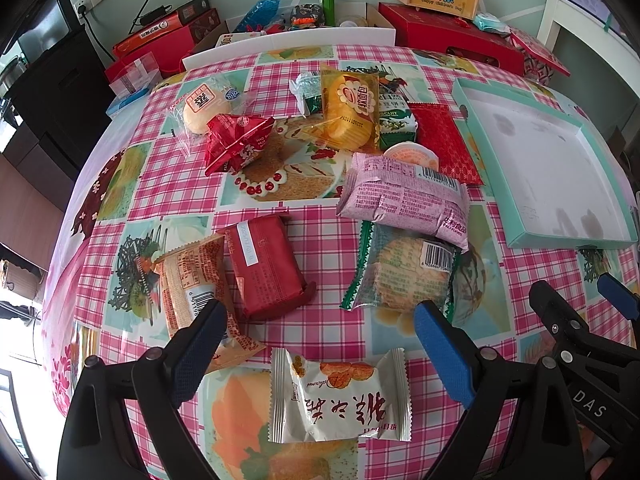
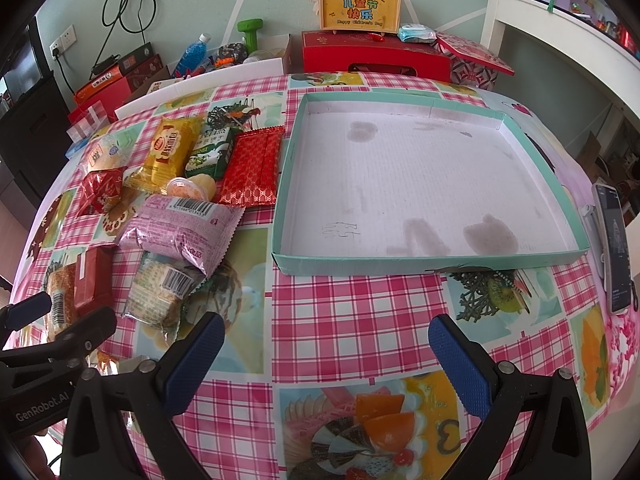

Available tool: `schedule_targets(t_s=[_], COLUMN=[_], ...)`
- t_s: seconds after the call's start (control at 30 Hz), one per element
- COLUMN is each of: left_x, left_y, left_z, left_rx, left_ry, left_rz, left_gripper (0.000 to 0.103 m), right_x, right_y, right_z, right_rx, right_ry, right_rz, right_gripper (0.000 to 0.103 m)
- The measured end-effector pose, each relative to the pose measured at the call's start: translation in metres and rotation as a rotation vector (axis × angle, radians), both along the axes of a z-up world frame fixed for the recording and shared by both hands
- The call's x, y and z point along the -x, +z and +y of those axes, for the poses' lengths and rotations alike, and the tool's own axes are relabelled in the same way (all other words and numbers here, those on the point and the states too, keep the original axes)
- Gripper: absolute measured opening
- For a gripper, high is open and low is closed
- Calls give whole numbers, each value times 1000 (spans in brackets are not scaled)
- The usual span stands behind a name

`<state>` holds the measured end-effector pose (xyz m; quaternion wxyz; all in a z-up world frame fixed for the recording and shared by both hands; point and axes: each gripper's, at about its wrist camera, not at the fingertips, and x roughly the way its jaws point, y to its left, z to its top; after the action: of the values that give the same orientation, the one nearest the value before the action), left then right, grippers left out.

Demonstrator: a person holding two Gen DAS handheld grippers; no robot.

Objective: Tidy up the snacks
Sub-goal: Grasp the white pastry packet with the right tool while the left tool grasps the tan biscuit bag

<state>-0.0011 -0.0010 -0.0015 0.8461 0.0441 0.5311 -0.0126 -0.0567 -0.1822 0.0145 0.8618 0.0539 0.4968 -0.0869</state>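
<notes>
Snacks (image 1: 404, 200) lie beside the tray (image 2: 576, 250); both tongs (image 1: 316, 344) (image 2: 326, 352) gape.

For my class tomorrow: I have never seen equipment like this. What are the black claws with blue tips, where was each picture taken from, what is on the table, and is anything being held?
The claws are two hand-held grippers, one in each of a person's hands, each with a fisheye camera looking forward along its two fingers. One picture comes from the left gripper, the other from the right gripper; each view also catches the other gripper at its edge. Both are open and hold nothing.

On the checked tablecloth lies a pile of wrapped snacks, among them a white packet nearest the left gripper, a pink packet, a red packet and a yellow packet. Beside them sits an empty teal tray, in front of the right gripper. A phone lies at the table's right edge.
</notes>
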Motion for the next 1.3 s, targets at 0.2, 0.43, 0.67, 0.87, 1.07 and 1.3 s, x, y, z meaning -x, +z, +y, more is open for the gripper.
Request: schedule_targets(t_s=[0.2,0.43,0.67,0.87,1.07,1.3], left_x=[2,10,22,25,26,25], left_y=[5,12,12,4,-6,-10], left_z=[8,33,63,88,104,122], left_rx=[33,16,30,63,77,102], left_ry=[9,48,65,63,42,49], left_rz=[1,1,16,51,85,94], left_gripper=[95,95,95,95,95,95], right_x=[0,3,9,13,9,4], right_y=[0,4,6,-2,-17,-34], right_z=[2,30,63,88,120,153], right_rx=[0,-68,-116,-134,-159,-117], right_ry=[9,103,191,227,273,304], right_rz=[-1,-2,32,90,158,219], right_gripper=[103,103,103,103,103,103])
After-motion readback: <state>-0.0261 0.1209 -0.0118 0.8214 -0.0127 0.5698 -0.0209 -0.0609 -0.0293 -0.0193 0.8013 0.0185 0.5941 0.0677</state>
